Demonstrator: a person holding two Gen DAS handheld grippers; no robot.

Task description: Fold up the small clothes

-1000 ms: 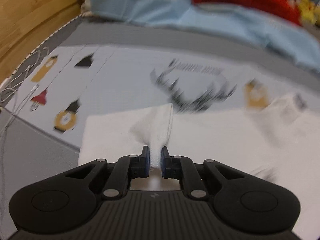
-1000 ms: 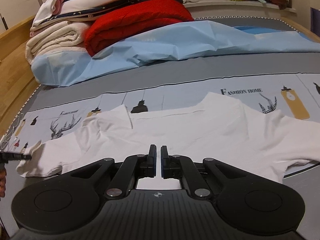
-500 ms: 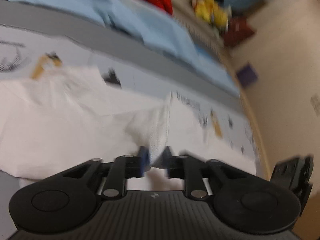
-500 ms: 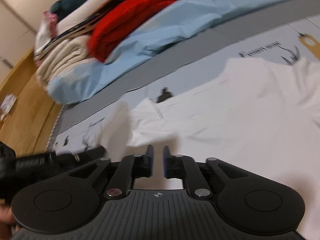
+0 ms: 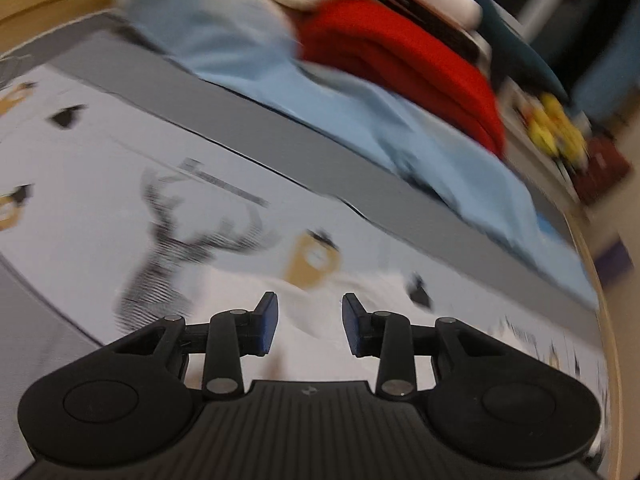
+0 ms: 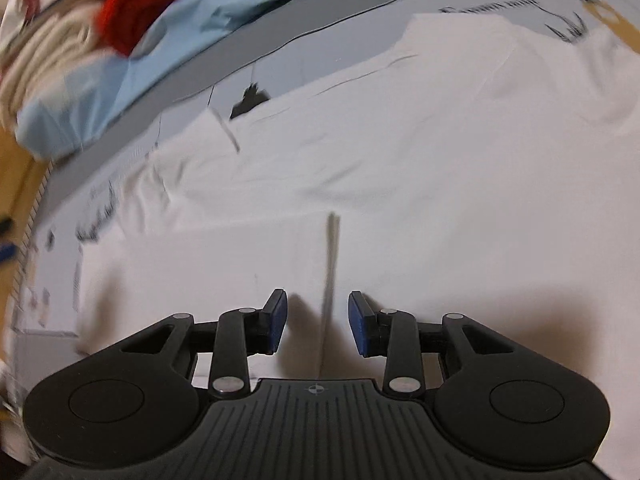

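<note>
Both tongs, left tongs [image 5: 309,323] and right tongs [image 6: 316,322], gape empty. White cotton shirt [image 6: 400,152] on the bed, lower frame: one side looks folded in, most folds remain.

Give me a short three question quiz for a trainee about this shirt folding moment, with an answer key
1. True or false: the left hand-held gripper is clamped on the white shirt.
2. What is the right hand-held gripper doing? A) gripping a red blanket B) open over the shirt C) shut on a sleeve
3. Fill in: the red blanket lies on top of the ____ sheet.

Key: 1. False, its jaws are apart with nothing between them. 2. B. 3. Light blue.
</note>
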